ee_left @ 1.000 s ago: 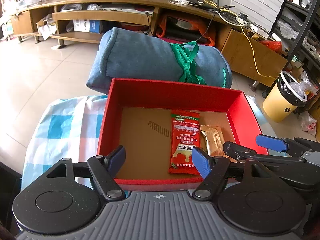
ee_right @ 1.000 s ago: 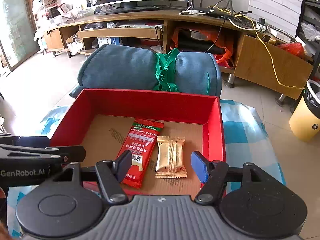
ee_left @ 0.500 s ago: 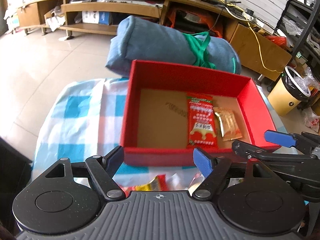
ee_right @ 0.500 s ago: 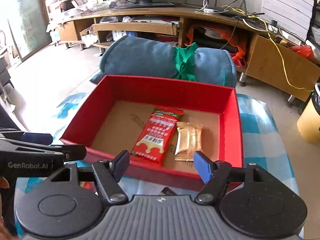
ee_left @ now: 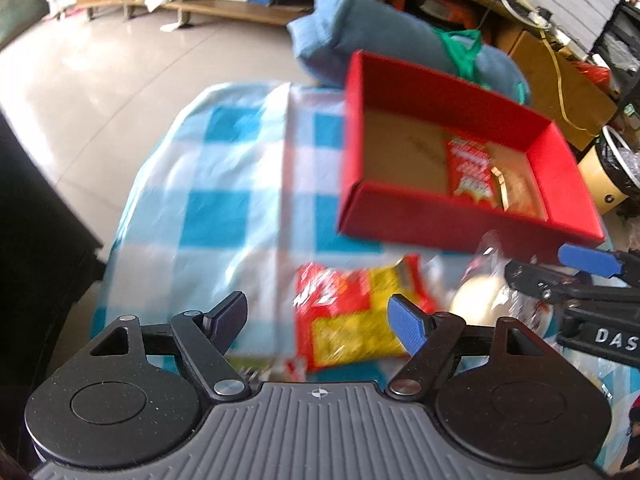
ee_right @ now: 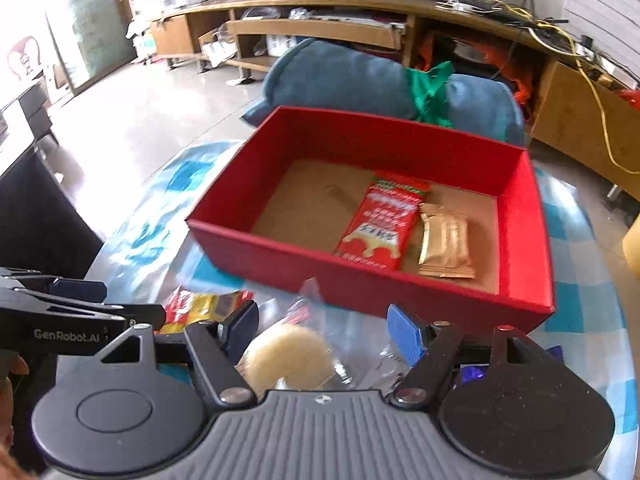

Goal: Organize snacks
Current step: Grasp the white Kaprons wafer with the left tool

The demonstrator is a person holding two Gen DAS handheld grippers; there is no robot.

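A red box [ee_right: 524,240] [ee_left: 560,168] sits on the blue checked cloth [ee_left: 224,184]. In it lie a red snack packet [ee_right: 380,224] and a gold snack packet [ee_right: 444,240]. In front of the box lie a red and yellow snack bag [ee_left: 352,312] [ee_right: 200,304] and a clear-wrapped pale round bun [ee_right: 288,352] [ee_left: 476,292]. My left gripper [ee_left: 316,320] is open and empty, just above the red and yellow bag. My right gripper [ee_right: 320,332] is open and empty, over the bun.
A rolled blue blanket with a green strap [ee_right: 380,84] lies behind the box. A wooden TV cabinet [ee_right: 328,28] runs along the back. A yellow bin [ee_left: 604,176] stands at the right. A dark-wrapped snack [ee_right: 472,372] lies under my right gripper.
Both grippers have pulled back from over the box towards the near edge of the table. The loose snacks in front of the box have come into view.
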